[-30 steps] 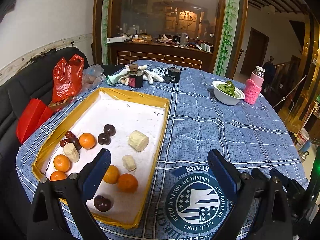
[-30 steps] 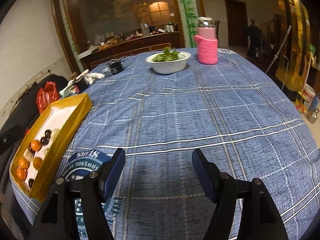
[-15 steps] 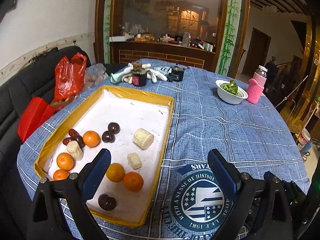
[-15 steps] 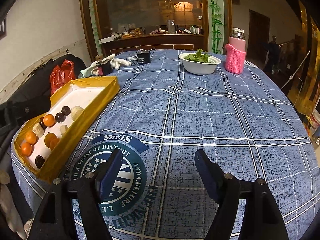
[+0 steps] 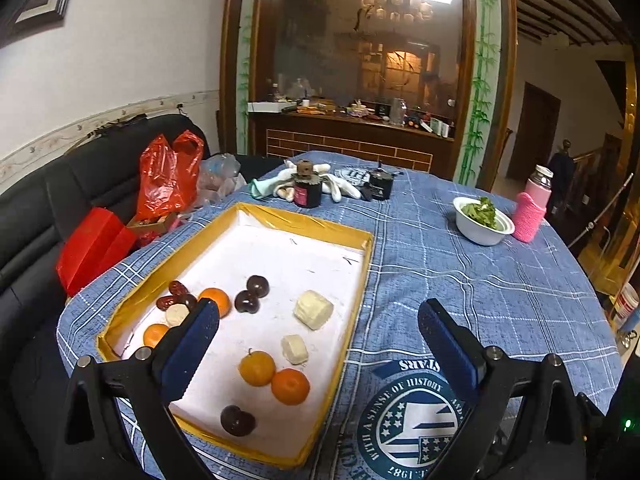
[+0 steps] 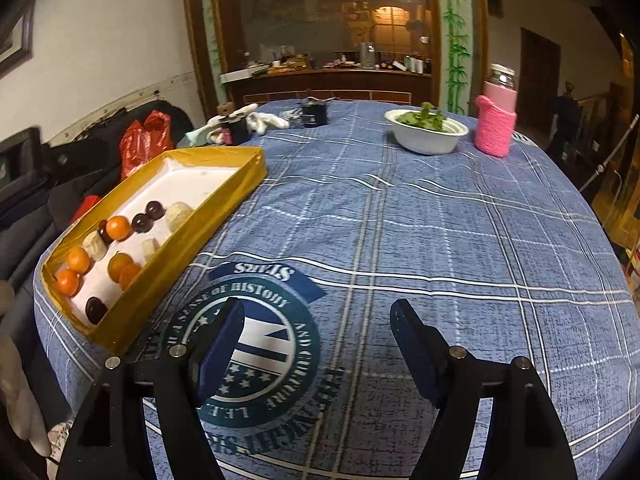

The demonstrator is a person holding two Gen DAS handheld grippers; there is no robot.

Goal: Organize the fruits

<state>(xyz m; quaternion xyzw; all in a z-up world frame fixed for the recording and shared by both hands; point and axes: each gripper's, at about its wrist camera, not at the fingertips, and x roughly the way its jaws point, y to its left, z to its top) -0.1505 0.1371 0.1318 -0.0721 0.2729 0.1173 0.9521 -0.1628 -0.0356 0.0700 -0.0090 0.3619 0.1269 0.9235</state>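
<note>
Left wrist view: the left tongs [image 5: 318, 344] stand wide open with nothing between the pads, above the near right corner of the gold-rimmed tray [image 5: 362, 280]. Against the frame a second ago, this view looks slightly higher, so more wall and glass partition show, and the tray sits lower in the picture; the fruits lie as before. Two oranges [image 5: 274, 376] touch each other near the tray's right wall, a dark plum [image 5: 238, 420] lies nearest the front rim, and pale peeled pieces [image 5: 314, 309] sit mid-tray. More oranges, plums and red dates cluster at the left rim, partly hidden behind the left pad.

Right wrist view: the right tongs [image 6: 316, 344] are open and empty over the round emblem [image 6: 248, 344] on the blue checked cloth. A second ago the emblem was only at the left edge; now it lies under the tongs and the tray has drawn nearer.

Open cloth runs right of the tray to the bench [image 6: 480, 240] edge. A white bowl [image 6: 426, 136] of greens and a pink-sleeved bottle [image 6: 496, 120] stand together at the far side, well apart from the tray.
</note>
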